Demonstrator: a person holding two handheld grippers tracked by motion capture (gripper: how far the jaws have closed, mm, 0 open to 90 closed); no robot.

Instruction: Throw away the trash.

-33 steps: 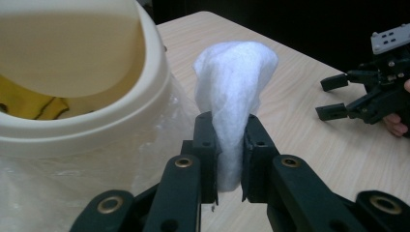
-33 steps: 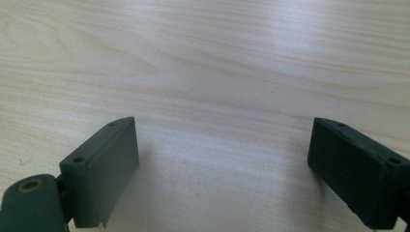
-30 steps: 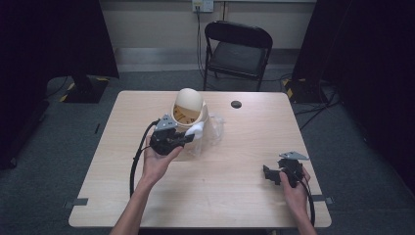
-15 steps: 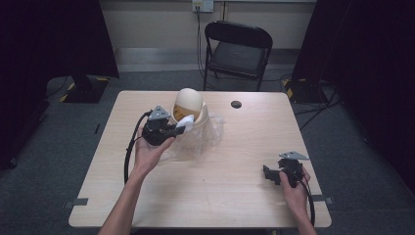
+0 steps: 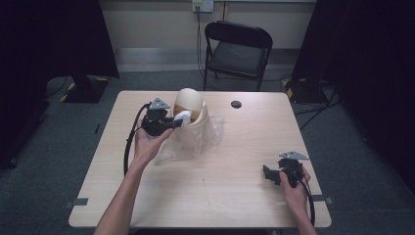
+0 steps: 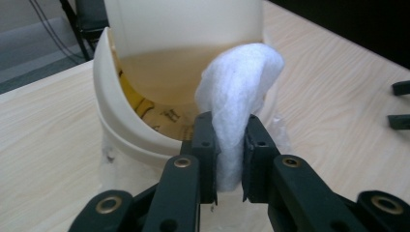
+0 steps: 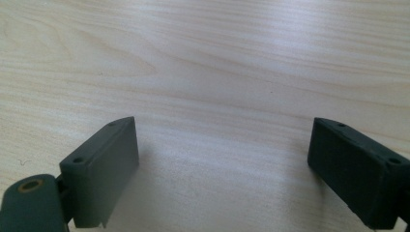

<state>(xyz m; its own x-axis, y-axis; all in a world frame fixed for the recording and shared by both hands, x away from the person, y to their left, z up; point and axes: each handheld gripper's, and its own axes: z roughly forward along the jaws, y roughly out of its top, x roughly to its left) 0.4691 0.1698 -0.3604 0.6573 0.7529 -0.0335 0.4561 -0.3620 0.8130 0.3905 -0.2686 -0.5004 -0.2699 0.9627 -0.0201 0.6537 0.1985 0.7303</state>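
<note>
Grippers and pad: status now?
Left gripper shut on white pad, pad at the cream head's face. Right gripper open, empty, low over the table. Clear plastic bunched around the head's base.

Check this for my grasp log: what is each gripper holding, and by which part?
The left gripper pinches a white cloth wad by its lower end. The right gripper is open, holding nothing.

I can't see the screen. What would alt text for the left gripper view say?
Two black tongs pinch a folded white fluffy pad, holding it against a cream-coloured, helmet-like shell with a yellowish inside. The shell stands on a pale wooden table.
</note>
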